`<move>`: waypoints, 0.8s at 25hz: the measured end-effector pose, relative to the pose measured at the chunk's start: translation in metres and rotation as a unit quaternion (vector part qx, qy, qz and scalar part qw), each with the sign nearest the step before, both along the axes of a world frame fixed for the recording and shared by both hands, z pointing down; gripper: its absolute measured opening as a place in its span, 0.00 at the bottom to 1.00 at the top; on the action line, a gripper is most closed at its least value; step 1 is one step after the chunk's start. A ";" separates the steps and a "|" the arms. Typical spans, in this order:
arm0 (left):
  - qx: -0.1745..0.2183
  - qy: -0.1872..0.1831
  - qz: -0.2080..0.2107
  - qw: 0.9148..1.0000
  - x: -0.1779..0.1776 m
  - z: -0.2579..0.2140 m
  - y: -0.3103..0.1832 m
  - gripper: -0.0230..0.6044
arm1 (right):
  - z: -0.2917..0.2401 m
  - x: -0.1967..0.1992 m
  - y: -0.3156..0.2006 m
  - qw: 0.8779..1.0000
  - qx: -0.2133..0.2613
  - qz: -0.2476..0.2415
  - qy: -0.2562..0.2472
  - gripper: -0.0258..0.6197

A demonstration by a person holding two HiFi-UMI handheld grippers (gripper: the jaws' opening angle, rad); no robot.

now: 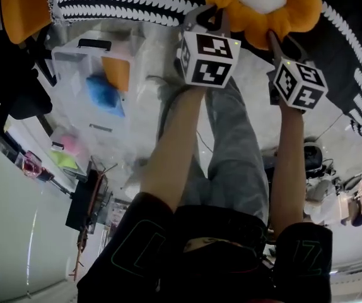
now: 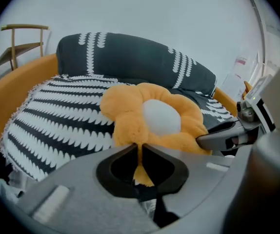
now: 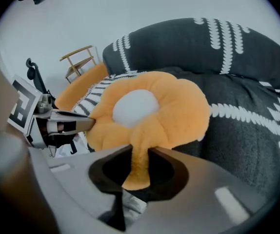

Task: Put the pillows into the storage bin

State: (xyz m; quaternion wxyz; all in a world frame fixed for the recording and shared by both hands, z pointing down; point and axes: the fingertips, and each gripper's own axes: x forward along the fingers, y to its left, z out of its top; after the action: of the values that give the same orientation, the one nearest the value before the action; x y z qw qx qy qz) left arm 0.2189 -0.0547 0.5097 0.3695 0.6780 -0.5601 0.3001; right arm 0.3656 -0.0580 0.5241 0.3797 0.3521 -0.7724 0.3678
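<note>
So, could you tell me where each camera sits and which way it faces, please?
Head view: on the person's head, facing steeply down; forearms, legs, left hand-held gripper and right hand-held gripper show, gripping the flower pillow.
Left gripper view: rides that gripper, looks along shut jaws at the pillow and striped cover.
Right gripper view: likewise, from the other side.
Shared: all show the pillow; each gripper view catches the other gripper.

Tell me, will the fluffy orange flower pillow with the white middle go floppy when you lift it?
Probably floppy: the fluffy orange flower pillow with the white middle bunches into thin folds where the left gripper and right gripper pinch its edge. Likely light, since two small pinches seem enough to hold it. Its plush looks unlikely to slip.
</note>
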 end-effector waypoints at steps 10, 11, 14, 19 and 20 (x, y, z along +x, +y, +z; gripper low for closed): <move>-0.004 -0.044 -0.111 0.993 -0.129 -0.016 0.102 0.08 | -0.020 -0.139 0.059 0.991 0.016 -0.130 -0.024 0.15; -0.004 -0.044 -0.124 0.991 -0.140 -0.018 0.114 0.08 | -0.022 -0.151 0.068 0.989 0.016 -0.143 -0.027 0.15; -0.004 -0.048 -0.157 0.986 -0.169 -0.021 0.154 0.08 | -0.026 -0.185 0.096 0.983 0.018 -0.181 -0.032 0.14; -0.005 -0.049 -0.231 0.972 -0.211 -0.019 0.221 0.08 | -0.032 -0.242 0.138 0.965 0.031 -0.261 -0.024 0.13; -0.005 -0.047 -0.247 0.968 -0.220 -0.018 0.235 0.08 | -0.032 -0.254 0.148 0.961 0.033 -0.275 -0.024 0.13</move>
State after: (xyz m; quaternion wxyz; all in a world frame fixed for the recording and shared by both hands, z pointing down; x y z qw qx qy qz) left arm -0.0010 0.1804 0.4921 0.4089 0.5021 -0.7252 0.2341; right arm 0.1120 0.0901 0.4921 0.4352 0.1296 -0.8601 0.2323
